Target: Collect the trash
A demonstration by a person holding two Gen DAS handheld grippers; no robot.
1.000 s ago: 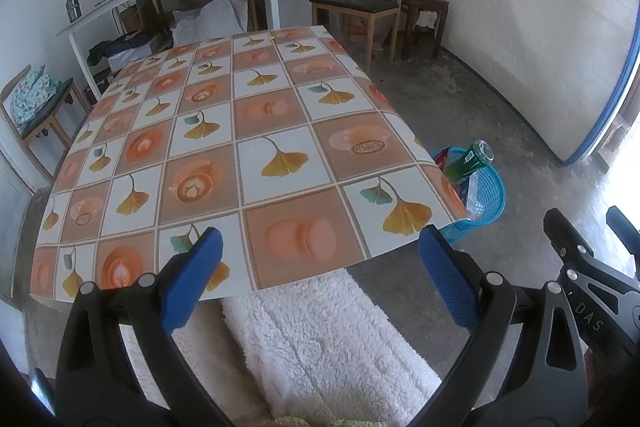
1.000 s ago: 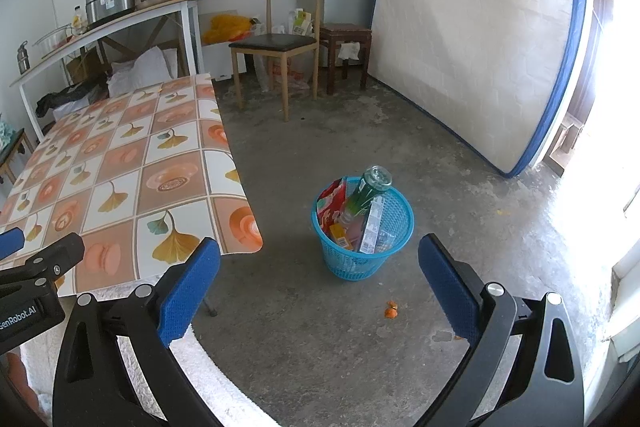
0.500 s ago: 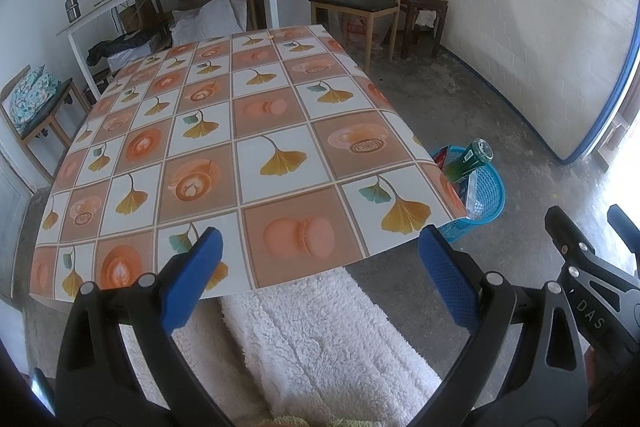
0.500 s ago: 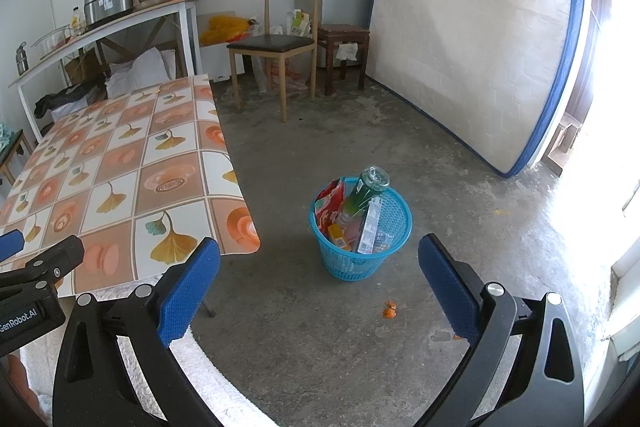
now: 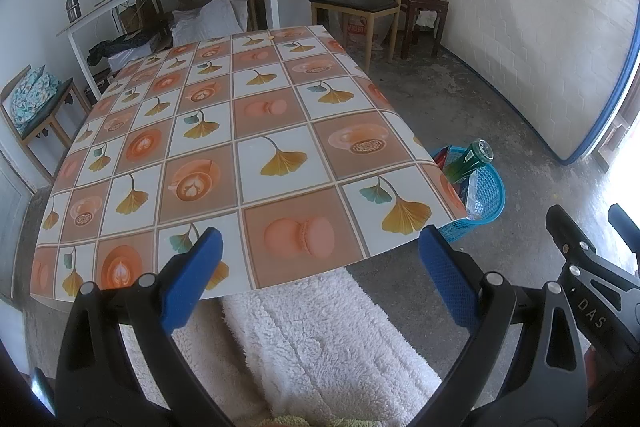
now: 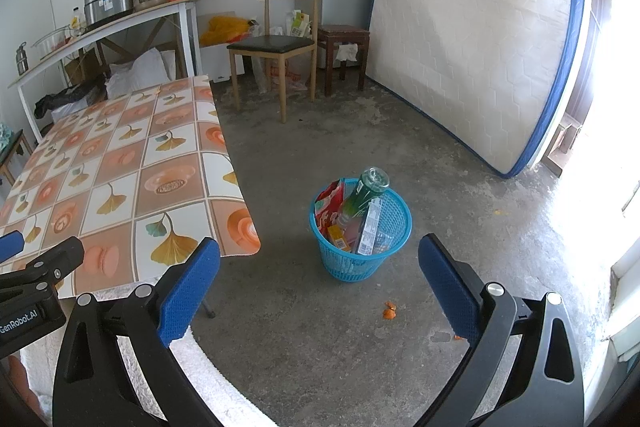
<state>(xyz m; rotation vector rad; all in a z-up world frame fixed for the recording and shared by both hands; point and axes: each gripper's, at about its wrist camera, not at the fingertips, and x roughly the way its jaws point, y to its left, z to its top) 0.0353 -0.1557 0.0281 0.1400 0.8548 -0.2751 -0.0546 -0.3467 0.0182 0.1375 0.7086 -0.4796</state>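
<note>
On the floor by the bench's corner stands your blue basket, filled with trash; only the right view shows orange scraps lying near it. Open concrete surrounds it. Your left gripper and right gripper hang released, empty, barely shifted since before.

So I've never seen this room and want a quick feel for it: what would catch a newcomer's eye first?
Probably the table, its bright cloth patterned with orange squares and ginkgo leaves, filling the left wrist view. Next, the blue basket on the concrete floor right of the table, stuffed with wrappers and a green bottle poking out. Then the big mattress leaning against the far wall.
</note>
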